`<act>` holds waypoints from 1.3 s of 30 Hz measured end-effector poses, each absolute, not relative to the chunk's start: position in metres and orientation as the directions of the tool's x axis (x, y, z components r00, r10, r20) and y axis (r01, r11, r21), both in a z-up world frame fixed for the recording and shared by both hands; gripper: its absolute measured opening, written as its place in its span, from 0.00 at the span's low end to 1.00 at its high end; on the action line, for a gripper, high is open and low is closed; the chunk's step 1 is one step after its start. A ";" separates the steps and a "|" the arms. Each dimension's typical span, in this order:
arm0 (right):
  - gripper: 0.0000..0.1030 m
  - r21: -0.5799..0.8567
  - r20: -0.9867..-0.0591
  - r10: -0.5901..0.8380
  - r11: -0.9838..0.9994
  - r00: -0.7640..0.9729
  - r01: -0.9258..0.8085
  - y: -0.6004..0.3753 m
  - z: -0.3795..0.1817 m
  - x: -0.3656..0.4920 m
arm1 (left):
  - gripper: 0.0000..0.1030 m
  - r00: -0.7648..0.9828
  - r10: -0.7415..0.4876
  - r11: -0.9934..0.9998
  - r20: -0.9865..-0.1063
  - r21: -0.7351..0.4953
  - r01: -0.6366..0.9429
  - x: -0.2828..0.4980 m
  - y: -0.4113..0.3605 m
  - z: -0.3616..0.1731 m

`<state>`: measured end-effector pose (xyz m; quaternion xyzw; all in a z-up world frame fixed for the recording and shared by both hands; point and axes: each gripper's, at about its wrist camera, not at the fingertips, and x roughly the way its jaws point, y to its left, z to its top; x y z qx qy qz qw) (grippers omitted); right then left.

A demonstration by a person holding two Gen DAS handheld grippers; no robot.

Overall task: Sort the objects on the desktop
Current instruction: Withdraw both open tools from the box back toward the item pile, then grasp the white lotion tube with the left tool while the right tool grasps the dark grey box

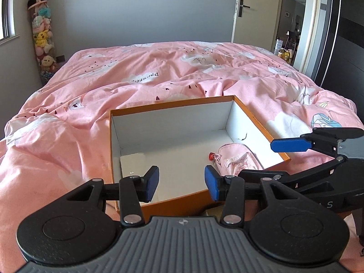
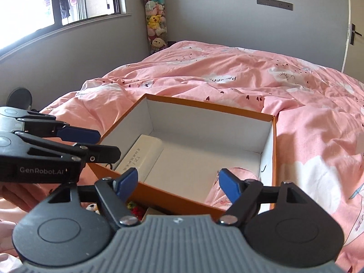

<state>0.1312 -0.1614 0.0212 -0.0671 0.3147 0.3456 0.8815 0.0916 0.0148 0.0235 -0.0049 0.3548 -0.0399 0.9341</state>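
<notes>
An open orange box (image 1: 257, 119) with a white inside lies on the pink bed; it also shows in the right wrist view (image 2: 274, 150). Inside it lie a pink pouch (image 1: 238, 159) with a small red charm (image 1: 212, 156) and a white rectangular block (image 2: 141, 157). The pouch shows in the right wrist view (image 2: 216, 195) at the box's near right corner. My left gripper (image 1: 182, 183) is open and empty above the box's near edge. My right gripper (image 2: 179, 187) is open and empty over the near wall. Small colourful items (image 2: 134, 210) lie just outside the box, partly hidden.
The pink duvet (image 1: 159, 75) covers the whole bed around the box. A tall holder of plush toys (image 1: 43, 38) stands in the far left corner. A door (image 1: 252, 9) stands open at the far right. A window (image 2: 63, 2) is on the left wall.
</notes>
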 end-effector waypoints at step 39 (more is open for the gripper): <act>0.68 0.040 -0.816 0.374 0.797 0.441 -0.602 -0.185 -0.049 0.085 | 0.63 0.596 -0.091 0.968 -0.798 0.070 0.242 0.020 0.051 -0.041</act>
